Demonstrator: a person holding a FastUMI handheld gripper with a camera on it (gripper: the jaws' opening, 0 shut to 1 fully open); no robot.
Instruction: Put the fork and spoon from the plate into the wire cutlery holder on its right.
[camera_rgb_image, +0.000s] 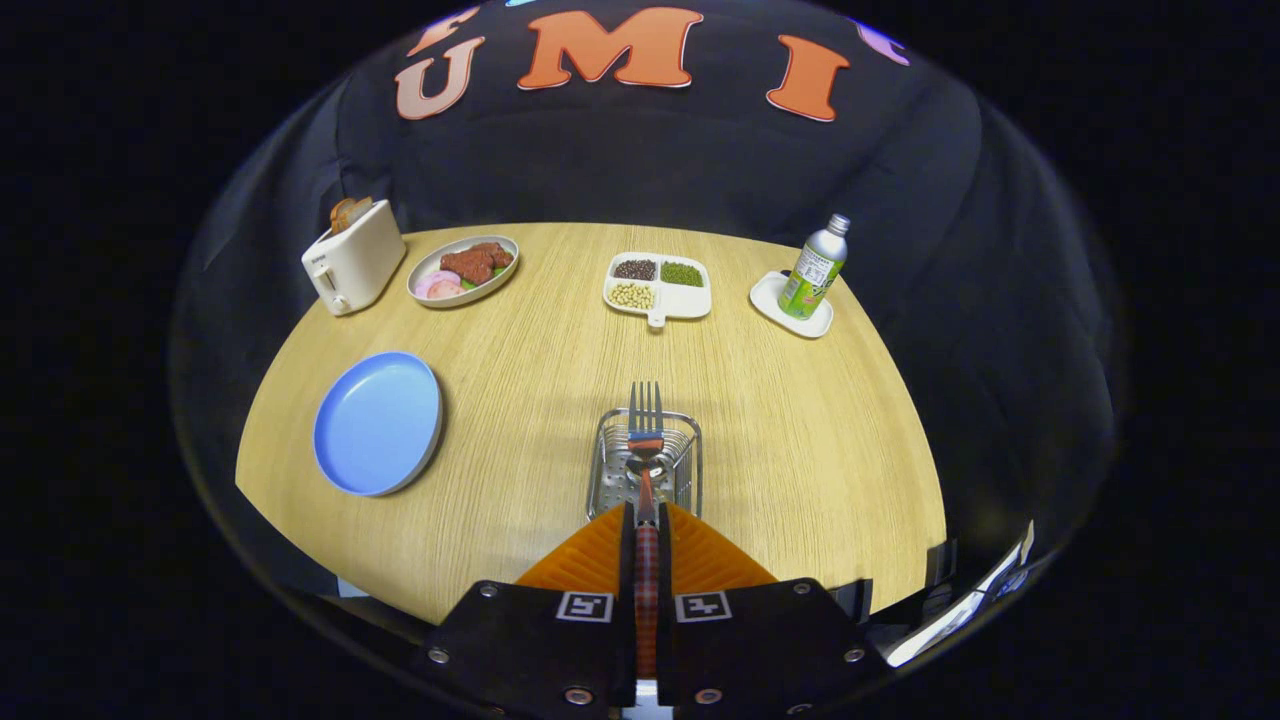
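My gripper (646, 520) is shut on the fork (645, 405), whose red patterned handle runs back between both fingers. The tines point forward, past the far rim of the wire cutlery holder (608, 478). The holder stands on the wooden table just ahead of the fingertips, with the fork held over its opening. Under the fork's neck, within the holder, lies a small rounded dark shape (640, 466); I cannot tell whether it is the spoon. The blue plate (378, 422) lies to the holder's left with nothing on it.
A white toaster (352, 258) with bread stands at the far left, beside an oval dish of food (463, 270). A divided dish of beans (657, 283) sits beyond the holder. A green bottle (815, 268) stands on a small white tray (772, 296) at the far right.
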